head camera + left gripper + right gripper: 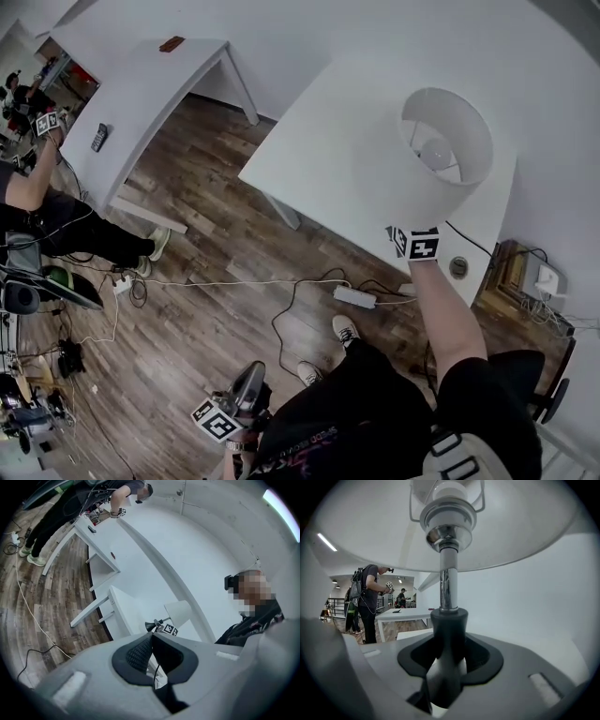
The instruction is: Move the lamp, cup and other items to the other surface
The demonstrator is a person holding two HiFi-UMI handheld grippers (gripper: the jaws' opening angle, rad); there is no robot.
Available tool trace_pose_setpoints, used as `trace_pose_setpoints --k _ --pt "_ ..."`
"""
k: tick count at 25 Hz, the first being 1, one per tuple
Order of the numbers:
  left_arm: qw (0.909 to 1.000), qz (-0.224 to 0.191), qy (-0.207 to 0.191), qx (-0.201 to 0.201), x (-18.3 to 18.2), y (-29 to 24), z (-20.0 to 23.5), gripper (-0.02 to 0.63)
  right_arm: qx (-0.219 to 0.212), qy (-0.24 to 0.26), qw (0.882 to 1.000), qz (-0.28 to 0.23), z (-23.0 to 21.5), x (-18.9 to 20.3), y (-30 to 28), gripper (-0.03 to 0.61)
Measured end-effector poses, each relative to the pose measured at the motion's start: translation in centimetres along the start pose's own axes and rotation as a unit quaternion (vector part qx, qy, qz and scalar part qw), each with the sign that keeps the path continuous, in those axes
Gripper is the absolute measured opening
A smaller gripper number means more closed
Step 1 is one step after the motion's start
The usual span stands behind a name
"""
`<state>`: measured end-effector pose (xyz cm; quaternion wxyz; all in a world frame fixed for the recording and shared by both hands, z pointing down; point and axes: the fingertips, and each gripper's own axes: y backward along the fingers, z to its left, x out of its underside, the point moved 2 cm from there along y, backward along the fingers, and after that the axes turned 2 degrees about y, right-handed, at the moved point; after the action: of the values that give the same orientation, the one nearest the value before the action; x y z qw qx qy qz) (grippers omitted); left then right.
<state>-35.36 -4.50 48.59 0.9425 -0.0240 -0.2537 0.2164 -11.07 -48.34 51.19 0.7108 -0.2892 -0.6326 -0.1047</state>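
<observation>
Clamping the lamp by its slick stem, the right claw is bearing a likely top-heavy load; the left claw is idling closed, empty.

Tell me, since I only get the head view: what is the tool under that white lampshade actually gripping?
Observer: The right gripper view shows the right gripper clamped on the lamp, on the dark collar of its stem just below the chrome tube.
Operator: And the other tool, at the bottom of my picture?
Observer: The left gripper view shows the left gripper with its jaws closed together and nothing held between them.
</observation>
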Motion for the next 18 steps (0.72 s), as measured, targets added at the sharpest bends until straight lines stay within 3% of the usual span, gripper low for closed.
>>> trace_pose_setpoints --k 18 --pt "0.9953 0.048 -0.013 0.082 -1.8 2.8 -0.2 0.0 0.091 -0.027 0.995 -0.015 -1.1 -2.4 11.3 0.15"
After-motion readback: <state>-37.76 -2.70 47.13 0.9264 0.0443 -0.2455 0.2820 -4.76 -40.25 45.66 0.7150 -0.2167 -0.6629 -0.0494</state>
